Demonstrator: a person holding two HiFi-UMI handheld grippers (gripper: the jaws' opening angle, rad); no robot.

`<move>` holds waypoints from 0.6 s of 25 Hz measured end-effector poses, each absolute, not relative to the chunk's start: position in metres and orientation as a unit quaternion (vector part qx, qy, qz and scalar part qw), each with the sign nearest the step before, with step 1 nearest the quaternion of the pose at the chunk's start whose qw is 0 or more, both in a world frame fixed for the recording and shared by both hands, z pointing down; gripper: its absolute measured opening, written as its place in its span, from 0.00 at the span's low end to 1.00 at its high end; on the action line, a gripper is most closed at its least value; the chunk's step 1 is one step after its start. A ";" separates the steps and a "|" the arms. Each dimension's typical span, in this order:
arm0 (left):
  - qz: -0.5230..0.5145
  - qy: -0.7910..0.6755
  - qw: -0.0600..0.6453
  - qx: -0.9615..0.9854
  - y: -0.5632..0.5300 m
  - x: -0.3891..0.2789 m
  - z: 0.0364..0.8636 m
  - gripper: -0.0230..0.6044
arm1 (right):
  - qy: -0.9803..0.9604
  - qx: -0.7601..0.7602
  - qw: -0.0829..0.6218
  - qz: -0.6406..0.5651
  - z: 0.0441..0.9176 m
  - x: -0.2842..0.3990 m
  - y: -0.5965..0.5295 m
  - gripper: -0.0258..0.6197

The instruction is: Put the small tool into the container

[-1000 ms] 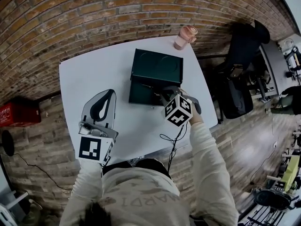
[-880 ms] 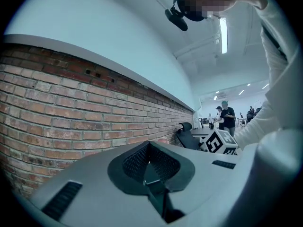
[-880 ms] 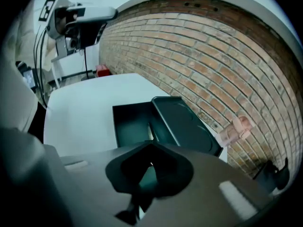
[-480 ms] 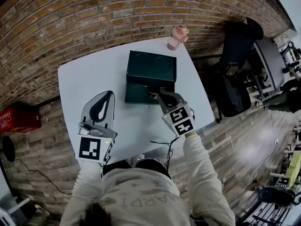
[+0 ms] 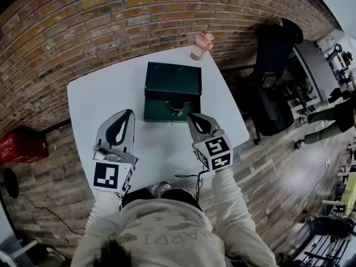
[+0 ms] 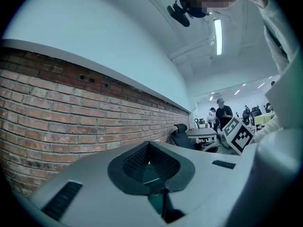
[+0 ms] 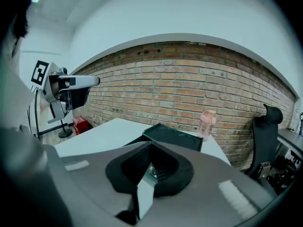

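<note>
A dark green container (image 5: pixel 173 81) stands with its lid up at the table's far middle. In its lower front part lies a small metal tool (image 5: pixel 177 110). My right gripper (image 5: pixel 192 117) is shut and holds nothing; it hovers just short of the container's front edge. In the right gripper view the container (image 7: pixel 174 137) lies straight ahead, and a bit of metal (image 7: pixel 152 170) shows through the hole in the jaws. My left gripper (image 5: pixel 128 112) is shut and empty, raised over the table's left side. It points up at the brick wall in the left gripper view, jaws together.
A pink bottle (image 5: pixel 201 44) stands at the far right corner of the white table (image 5: pixel 94 93). A brick wall runs behind it. A black office chair (image 5: pixel 275 82) and desks stand to the right, a red box (image 5: pixel 22 146) on the floor at left.
My right gripper has pulled back from the container toward me, still shut. The small tool now lies in the container. My left gripper has stayed where it was.
</note>
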State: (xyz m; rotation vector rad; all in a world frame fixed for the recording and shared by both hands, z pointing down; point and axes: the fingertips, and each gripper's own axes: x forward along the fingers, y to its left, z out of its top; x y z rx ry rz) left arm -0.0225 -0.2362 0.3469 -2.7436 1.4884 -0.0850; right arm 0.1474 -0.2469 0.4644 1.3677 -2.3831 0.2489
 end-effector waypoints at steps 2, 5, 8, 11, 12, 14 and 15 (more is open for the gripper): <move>-0.027 0.474 0.011 -0.880 -0.232 -0.020 0.345 0.05 | -0.847 0.494 0.180 0.082 0.457 0.149 -0.240 0.05; -0.025 0.470 0.015 -0.882 -0.225 -0.015 0.343 0.05 | -0.846 0.501 0.168 0.069 0.445 0.151 -0.228 0.05; -0.025 0.465 0.016 -0.885 -0.218 -0.009 0.341 0.05 | -0.846 0.508 0.150 0.058 0.430 0.152 -0.218 0.05; -0.024 0.462 0.018 -0.886 -0.211 -0.004 0.337 0.05 | -0.845 0.517 0.131 0.049 0.414 0.155 -0.208 0.05; -0.023 0.461 0.019 -0.887 -0.209 -0.002 0.336 0.05 | -0.844 0.519 0.125 0.046 0.410 0.157 -0.204 0.05; -0.021 0.458 0.020 -0.888 -0.204 0.001 0.333 0.05 | -0.843 0.524 0.116 0.041 0.401 0.159 -0.197 0.05; -0.020 0.457 0.021 -0.889 -0.202 0.002 0.332 0.05 | -0.843 0.525 0.113 0.038 0.397 0.160 -0.194 0.05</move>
